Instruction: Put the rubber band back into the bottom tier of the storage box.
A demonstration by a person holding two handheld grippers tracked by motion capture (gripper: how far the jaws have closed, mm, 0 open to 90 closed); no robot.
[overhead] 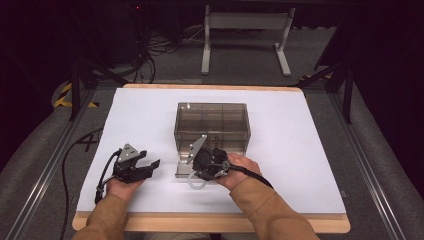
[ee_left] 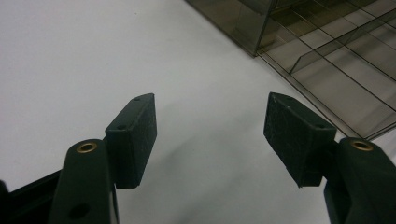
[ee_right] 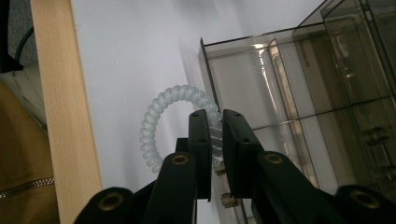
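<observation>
The spiral hair tie (ee_right: 154,135) is clamped in the right tongs (ee_right: 215,130) beside the compartment box (overhead: 212,125) (seemingly for stowing), while the left tongs (ee_left: 210,135) are held apart, idle.

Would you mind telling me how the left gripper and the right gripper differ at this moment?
The left gripper stands open with nothing between its pads; the right gripper is shut on a white coiled hair tie. The left gripper hangs over bare white table beside the smoky clear box; the right gripper is at the box's pulled-out drawer. Both have black jaws and are hand-held.
</observation>
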